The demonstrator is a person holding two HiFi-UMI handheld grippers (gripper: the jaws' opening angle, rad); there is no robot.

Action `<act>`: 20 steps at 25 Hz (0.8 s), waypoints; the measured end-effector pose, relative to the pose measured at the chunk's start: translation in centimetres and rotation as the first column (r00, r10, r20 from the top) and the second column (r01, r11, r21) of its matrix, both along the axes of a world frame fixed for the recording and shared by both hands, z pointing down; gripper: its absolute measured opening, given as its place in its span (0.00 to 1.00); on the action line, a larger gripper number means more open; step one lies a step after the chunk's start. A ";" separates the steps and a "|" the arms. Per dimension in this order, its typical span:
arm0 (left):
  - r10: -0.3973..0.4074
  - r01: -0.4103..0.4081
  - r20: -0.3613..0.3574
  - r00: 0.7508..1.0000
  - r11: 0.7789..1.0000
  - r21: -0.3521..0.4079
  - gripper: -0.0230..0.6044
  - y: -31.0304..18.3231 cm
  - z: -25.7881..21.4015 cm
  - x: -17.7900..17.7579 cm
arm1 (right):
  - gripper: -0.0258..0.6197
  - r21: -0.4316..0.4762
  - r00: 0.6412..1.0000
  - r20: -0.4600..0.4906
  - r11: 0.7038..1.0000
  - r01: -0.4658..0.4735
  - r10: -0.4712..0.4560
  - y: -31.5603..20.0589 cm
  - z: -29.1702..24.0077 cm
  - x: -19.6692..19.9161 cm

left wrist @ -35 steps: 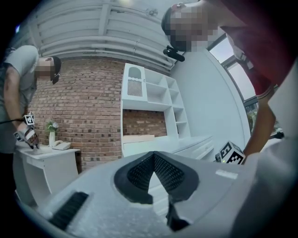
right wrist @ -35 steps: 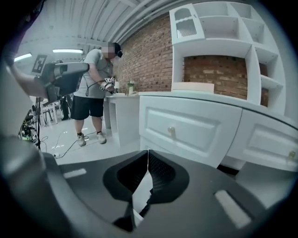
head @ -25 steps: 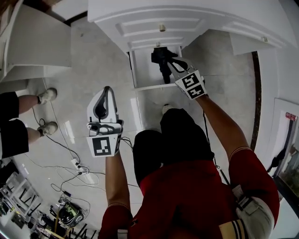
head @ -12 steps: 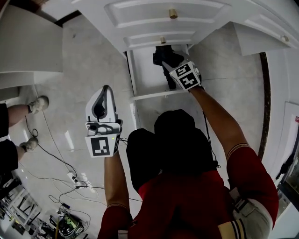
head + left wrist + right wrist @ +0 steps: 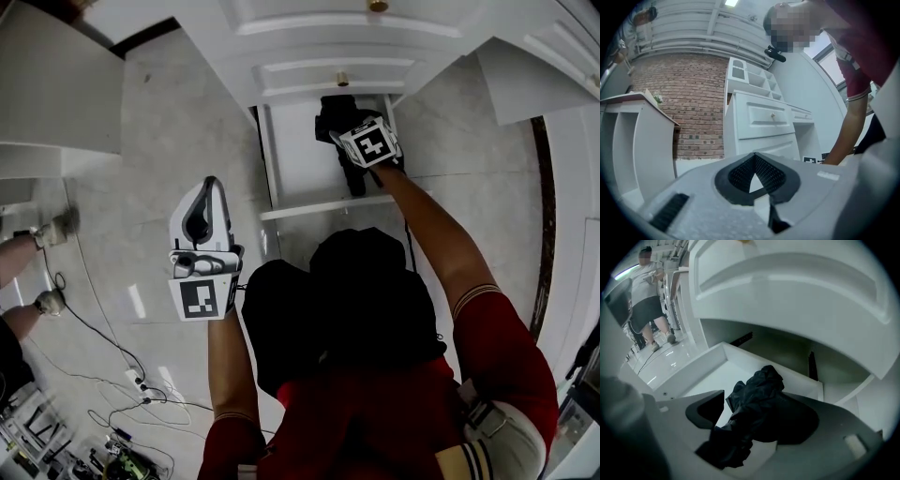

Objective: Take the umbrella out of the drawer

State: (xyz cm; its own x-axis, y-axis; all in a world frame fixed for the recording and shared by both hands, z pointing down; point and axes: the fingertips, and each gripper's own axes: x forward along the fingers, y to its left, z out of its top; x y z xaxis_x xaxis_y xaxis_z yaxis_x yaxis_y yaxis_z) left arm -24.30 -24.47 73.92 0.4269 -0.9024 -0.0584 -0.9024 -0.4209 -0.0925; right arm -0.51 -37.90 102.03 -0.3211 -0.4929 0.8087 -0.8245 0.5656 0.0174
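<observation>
1. Right gripper view: the right gripper (image 5: 761, 406) is pointing steeply down into the open drawer (image 5: 710, 366), and its jaws have just been opening wide.
2. The folded black umbrella (image 5: 757, 383) is lying between them on the drawer floor, its long axis running away along the tool's line. Neither pad seems to be pressing it.
3. The left gripper (image 5: 752, 157), jaws together, is hanging well aside, farther from the umbrella.

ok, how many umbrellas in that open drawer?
1: a black folded umbrella lying in the open bottom drawer. Part of the drawer floor is hidden, so another could be there.
</observation>
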 end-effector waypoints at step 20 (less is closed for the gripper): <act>-0.112 0.112 -0.011 0.994 0.993 -0.036 0.05 0.6 5.9 -3.1 | 0.66 -0.247 0.990 -0.075 0.960 -0.132 0.117 -1.8 9.4 0.8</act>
